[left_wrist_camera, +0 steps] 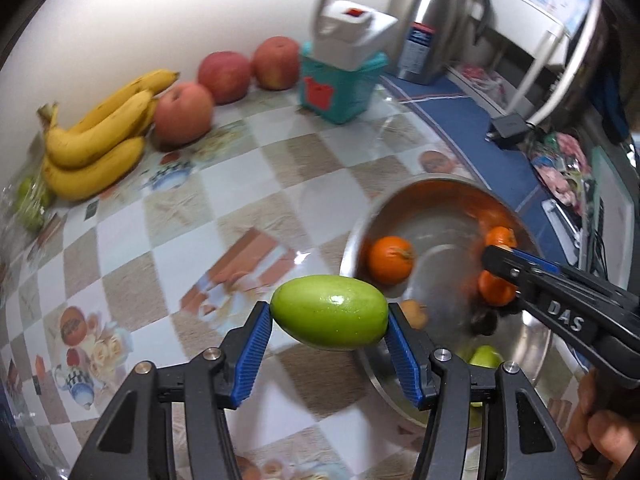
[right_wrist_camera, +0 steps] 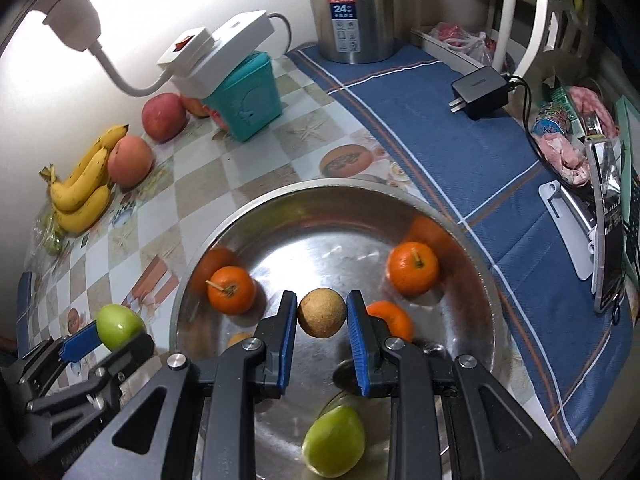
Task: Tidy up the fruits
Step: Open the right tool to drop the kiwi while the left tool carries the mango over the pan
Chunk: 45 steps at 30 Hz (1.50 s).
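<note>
My left gripper (left_wrist_camera: 329, 318) is shut on a green oval fruit (left_wrist_camera: 329, 311), held above the table just left of a steel bowl (left_wrist_camera: 538, 344); this fruit also shows in the right wrist view (right_wrist_camera: 119, 326). My right gripper (right_wrist_camera: 322, 314) is shut on a small round brown fruit (right_wrist_camera: 321, 313) over the steel bowl (right_wrist_camera: 332, 196). The bowl holds oranges (right_wrist_camera: 231, 290) (right_wrist_camera: 413, 267), one more orange (right_wrist_camera: 394, 318) behind my right finger, and a green fruit (right_wrist_camera: 334, 443). Bananas (left_wrist_camera: 94, 140) and three apples (left_wrist_camera: 183, 111) lie along the far wall.
A teal box (right_wrist_camera: 248, 96) carrying a white power strip (right_wrist_camera: 216, 50) stands by the apples. A steel thermos (right_wrist_camera: 354, 8) stands on a blue cloth (right_wrist_camera: 500, 184), with a black charger (right_wrist_camera: 478, 90). Bagged items and a phone stand crowd the right edge.
</note>
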Each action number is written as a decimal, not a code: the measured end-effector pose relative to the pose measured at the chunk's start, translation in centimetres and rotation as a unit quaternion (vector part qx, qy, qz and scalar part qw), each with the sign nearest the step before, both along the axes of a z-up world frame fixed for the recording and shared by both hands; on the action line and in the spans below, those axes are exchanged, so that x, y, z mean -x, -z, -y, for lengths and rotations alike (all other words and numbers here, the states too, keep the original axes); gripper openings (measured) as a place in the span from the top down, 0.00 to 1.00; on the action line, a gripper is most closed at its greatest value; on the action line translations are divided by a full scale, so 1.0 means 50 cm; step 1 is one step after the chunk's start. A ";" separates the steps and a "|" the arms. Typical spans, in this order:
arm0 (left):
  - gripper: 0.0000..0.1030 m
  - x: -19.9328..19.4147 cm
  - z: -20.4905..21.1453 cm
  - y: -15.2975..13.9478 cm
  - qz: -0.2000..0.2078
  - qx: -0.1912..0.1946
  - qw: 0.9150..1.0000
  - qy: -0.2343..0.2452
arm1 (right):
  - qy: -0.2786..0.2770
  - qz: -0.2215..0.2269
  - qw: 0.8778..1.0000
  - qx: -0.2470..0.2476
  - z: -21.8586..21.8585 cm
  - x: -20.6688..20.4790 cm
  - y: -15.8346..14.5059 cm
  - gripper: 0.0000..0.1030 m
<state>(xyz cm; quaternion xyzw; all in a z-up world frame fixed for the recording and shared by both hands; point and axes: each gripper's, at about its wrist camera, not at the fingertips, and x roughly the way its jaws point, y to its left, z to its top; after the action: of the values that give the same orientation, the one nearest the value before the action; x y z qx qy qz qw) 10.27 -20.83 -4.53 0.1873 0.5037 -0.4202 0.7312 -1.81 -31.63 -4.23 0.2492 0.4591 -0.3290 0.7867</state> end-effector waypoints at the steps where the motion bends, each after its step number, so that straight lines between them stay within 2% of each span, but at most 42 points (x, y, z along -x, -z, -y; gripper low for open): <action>1: 0.42 0.004 0.005 0.000 0.000 -0.001 1.000 0.003 | 0.001 0.000 1.000 0.000 0.003 0.001 0.001 0.74; 26: 0.41 0.031 0.048 0.036 -0.025 -0.008 0.999 0.021 | -0.023 -0.010 1.000 -0.007 0.004 -0.013 0.034 0.74; 45: 0.41 0.034 0.050 0.035 -0.018 -0.012 0.999 0.025 | -0.033 -0.014 0.999 -0.008 -0.001 -0.027 0.041 0.74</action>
<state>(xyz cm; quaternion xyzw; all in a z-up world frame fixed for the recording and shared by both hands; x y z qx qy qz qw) 8.59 -23.35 -6.29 0.2008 0.5172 -0.4352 0.7091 -0.46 -31.56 -6.27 0.2355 0.4810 -0.3021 0.7886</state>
